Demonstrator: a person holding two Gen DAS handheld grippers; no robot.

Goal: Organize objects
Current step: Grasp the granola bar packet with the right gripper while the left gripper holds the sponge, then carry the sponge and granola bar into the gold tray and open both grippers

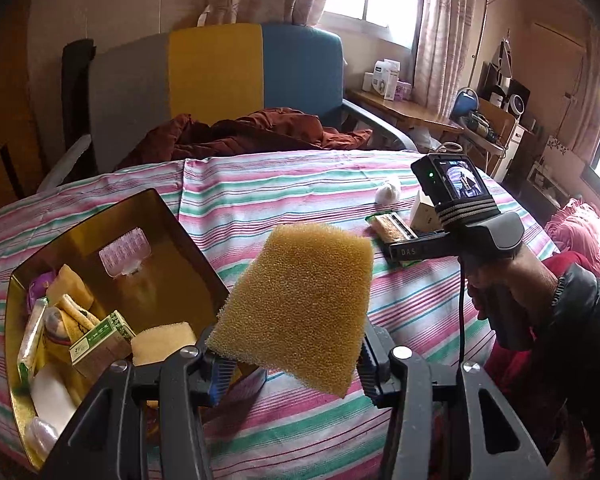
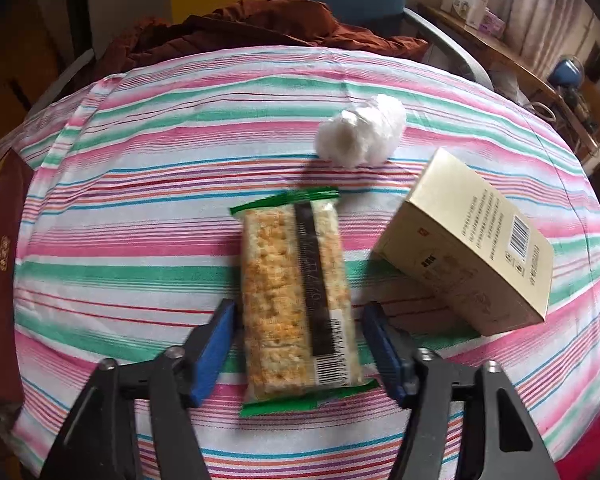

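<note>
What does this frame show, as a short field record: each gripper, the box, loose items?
left gripper: shut on sponge, held above the cloth beside the box
right gripper: open, straddling snack bar
box: gold, open, already holds several items
loose on cloth: snack bar, carton, white wad

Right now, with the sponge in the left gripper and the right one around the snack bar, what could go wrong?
The left gripper pinches only the sponge's lower edge, so the soft foam may flex and slip before reaching the gold box. The right gripper straddles the snack bar with jaws open; the slick wrapper might slide on closing, and the cream carton sits close.
</note>
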